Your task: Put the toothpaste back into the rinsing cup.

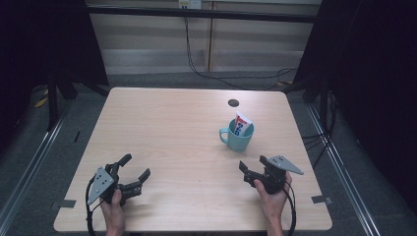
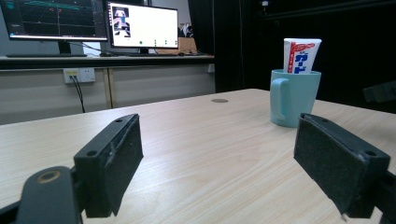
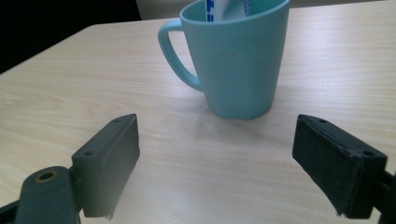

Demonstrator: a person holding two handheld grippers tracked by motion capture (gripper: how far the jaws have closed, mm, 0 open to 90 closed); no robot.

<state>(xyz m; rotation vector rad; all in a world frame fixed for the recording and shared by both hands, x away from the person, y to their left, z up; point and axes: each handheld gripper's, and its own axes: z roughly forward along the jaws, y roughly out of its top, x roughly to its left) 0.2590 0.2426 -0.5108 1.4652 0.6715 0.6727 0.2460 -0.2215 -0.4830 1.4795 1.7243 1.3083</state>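
A teal mug [image 1: 236, 137] stands upright on the right half of the wooden table [image 1: 172, 128], handle to the left. A white toothpaste tube [image 1: 242, 123] with red and blue print leans inside it. My right gripper [image 1: 252, 163] rests just in front of the mug, open and empty. Its view has the mug [image 3: 238, 60] close ahead, beyond its jaws [image 3: 229, 163], and the tube [image 3: 224, 8] at the rim. My left gripper [image 1: 136, 166] sits open and empty near the front left. From there, past the left gripper [image 2: 233, 168], the mug [image 2: 294, 98] and tube [image 2: 301, 56] stand far off to the right.
A dark round hole [image 1: 233, 103] lies in the tabletop behind the mug. Black cables [image 1: 196, 64] hang past the far edge, and dark curtains flank the table. Monitors [image 2: 142, 25] stand on a bench beyond the table. Bare wood lies between the two grippers.
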